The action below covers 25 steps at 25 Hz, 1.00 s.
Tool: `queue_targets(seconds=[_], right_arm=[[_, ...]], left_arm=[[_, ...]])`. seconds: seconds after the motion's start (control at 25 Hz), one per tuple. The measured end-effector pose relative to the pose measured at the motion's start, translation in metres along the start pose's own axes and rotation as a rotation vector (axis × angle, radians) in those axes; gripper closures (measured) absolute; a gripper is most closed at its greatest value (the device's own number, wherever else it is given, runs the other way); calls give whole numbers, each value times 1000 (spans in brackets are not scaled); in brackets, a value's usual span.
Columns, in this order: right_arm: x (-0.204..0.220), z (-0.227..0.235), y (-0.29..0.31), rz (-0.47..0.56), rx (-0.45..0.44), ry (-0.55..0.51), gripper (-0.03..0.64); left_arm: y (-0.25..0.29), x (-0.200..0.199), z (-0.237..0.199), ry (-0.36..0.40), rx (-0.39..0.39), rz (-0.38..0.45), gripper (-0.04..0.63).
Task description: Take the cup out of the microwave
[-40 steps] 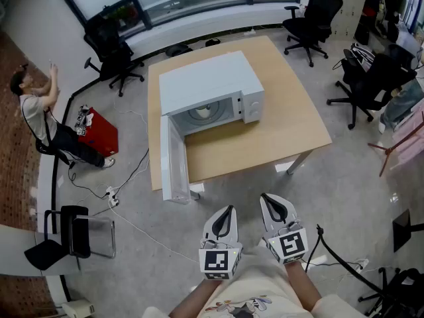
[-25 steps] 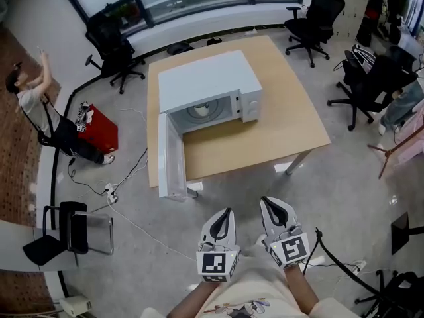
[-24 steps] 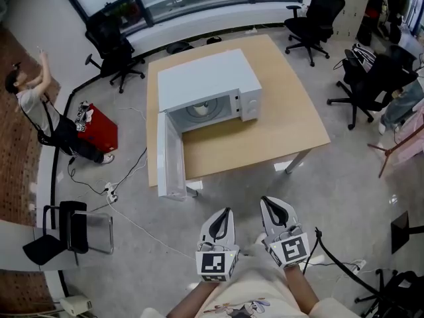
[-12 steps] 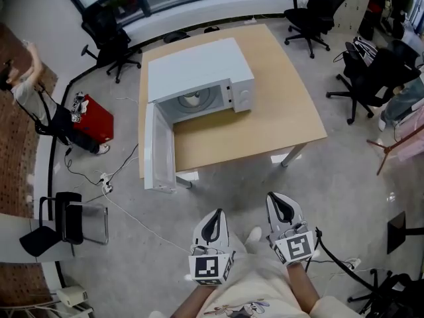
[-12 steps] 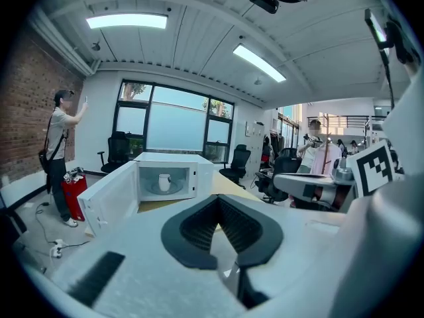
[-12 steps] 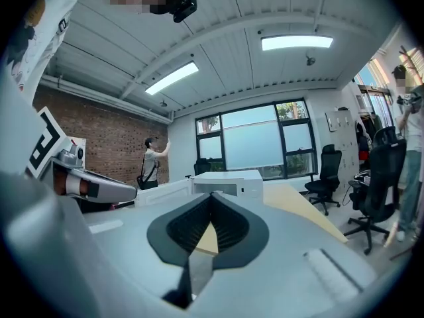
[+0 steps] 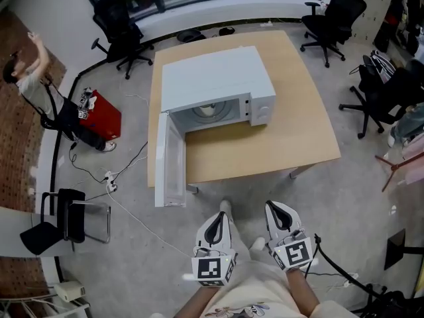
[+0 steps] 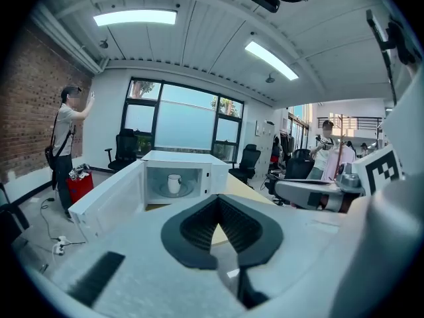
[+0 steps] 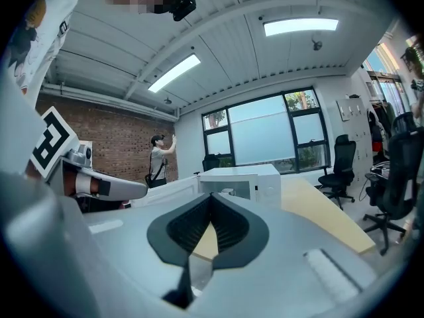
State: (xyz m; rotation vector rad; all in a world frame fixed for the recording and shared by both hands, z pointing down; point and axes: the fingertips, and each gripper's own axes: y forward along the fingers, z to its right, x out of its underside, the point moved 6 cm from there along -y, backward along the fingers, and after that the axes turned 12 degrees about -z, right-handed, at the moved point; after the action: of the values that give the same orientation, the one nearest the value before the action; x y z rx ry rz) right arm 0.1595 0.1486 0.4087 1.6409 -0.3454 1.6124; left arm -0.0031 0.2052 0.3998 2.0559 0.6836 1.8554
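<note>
A white microwave (image 7: 215, 85) stands on a wooden table (image 7: 291, 138) with its door (image 7: 171, 161) swung wide open to the left. A white cup (image 8: 173, 183) stands on the turntable inside, and it shows faintly from above as the cup (image 7: 207, 111). My left gripper (image 7: 217, 218) and right gripper (image 7: 277, 211) hang side by side over the floor, well short of the table's near edge. Both are shut and hold nothing. In the gripper views the left gripper (image 8: 217, 201) and right gripper (image 9: 211, 197) point toward the microwave (image 9: 242, 181).
Black office chairs (image 7: 122, 35) stand round the table, with more chairs (image 7: 391, 91) at the right. A person (image 7: 33, 91) stands at the left by a red box (image 7: 99, 114). A folding chair (image 7: 63, 224) and cables (image 7: 126, 177) lie on the floor at the left.
The table and microwave have come nearer in the head view. Both grippers sit slightly lower in the picture, still shut, and my feet now show ahead of them.
</note>
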Motion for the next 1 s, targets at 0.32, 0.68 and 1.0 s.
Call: queue_targets(seconds=[0.32, 0.68, 1.0], right_arm=[[-38, 21, 115, 25, 5, -5, 612], [-46, 45, 215, -2, 19, -14, 612], [-48, 65, 267, -9, -62, -35, 612]], left_arm=[[83, -57, -72, 28, 42, 0, 594], [161, -77, -113, 13, -6, 7, 594], [217, -89, -129, -48, -101, 78, 594]])
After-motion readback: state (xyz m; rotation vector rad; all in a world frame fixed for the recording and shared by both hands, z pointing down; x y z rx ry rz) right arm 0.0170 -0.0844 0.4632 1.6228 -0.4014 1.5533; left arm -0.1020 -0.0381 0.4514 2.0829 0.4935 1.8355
